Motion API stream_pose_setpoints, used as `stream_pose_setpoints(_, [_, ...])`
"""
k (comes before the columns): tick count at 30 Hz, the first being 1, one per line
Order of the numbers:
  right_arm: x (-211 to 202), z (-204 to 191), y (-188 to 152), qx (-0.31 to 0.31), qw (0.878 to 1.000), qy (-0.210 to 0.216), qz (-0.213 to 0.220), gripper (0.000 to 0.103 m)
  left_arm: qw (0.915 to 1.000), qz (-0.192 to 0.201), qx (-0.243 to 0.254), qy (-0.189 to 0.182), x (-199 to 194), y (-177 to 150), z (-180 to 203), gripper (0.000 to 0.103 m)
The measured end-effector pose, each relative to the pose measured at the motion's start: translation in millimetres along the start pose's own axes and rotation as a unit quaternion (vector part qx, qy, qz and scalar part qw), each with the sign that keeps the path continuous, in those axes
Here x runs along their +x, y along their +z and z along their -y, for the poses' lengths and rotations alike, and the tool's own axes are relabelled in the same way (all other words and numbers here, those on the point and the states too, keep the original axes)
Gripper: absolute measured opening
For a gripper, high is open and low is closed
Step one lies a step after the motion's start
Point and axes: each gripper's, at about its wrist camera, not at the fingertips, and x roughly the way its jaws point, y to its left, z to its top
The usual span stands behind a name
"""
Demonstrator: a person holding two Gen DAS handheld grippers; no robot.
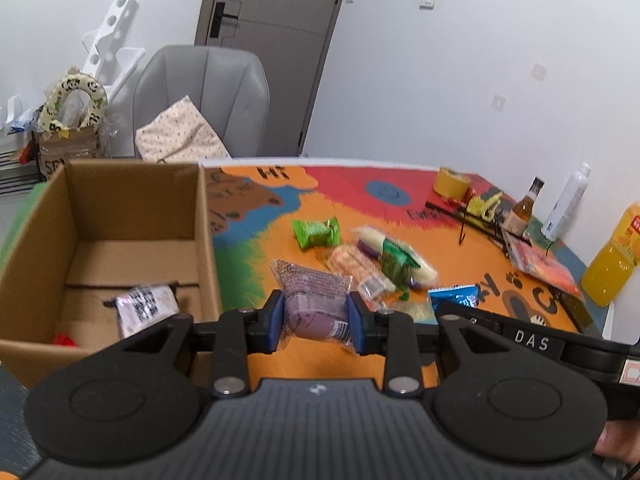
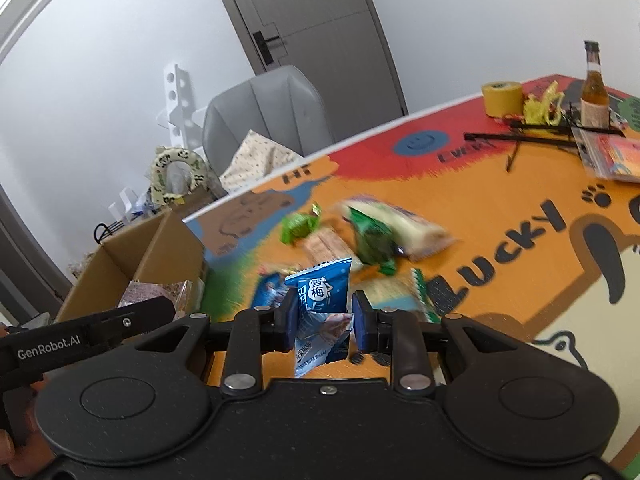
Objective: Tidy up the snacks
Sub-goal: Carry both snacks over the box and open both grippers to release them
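My left gripper (image 1: 316, 320) is shut on a clear packet with a purple snack (image 1: 314, 304), held above the table next to the open cardboard box (image 1: 132, 216). Inside the box lies a pink-and-white packet (image 1: 144, 306). My right gripper (image 2: 325, 320) is shut on a blue snack packet (image 2: 322, 300), lifted off the colourful mat (image 2: 500, 208). Loose snacks stay on the mat: a light green packet (image 1: 316, 233), a dark green packet (image 1: 394, 264) on a long white packet (image 1: 420, 268), an orange-patterned packet (image 1: 352, 262). The right gripper's blue packet (image 1: 456, 298) shows in the left wrist view too.
At the table's far side stand a yellow tape roll (image 1: 451, 183), a brown bottle (image 1: 522, 210), a white bottle (image 1: 568, 204) and an orange juice bottle (image 1: 614, 264). Black sticks (image 2: 532, 134) and a bagged red item (image 2: 612, 154) lie there. A grey chair (image 1: 204, 96) stands behind the box.
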Motion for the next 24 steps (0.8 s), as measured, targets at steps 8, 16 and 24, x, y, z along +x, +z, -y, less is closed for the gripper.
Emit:
stream_pose_setpoints(8, [-4.0, -24.5, 18.1, -0.01, 1.0, 0.021, 0.015, 0.025, 0.9997, 0.024, -0.002, 0.01, -20.5, 22.7, -12.6, 0.032])
stream_pose_setpoints(16, [2.7, -53.1, 31.4, -0.03, 0.998, 0.045, 0.021, 0.025, 0.9987, 0.041, -0.015, 0.026, -34.6, 35.6, -38.2, 0.032])
stream_pose_setpoints(24, [25.2, -90.1, 34.9, -0.053, 0.996, 0.065, 0.009, 0.025, 0.9968, 0.043, -0.046, 0.049, -29.2, 44.2, -82.1, 0.032])
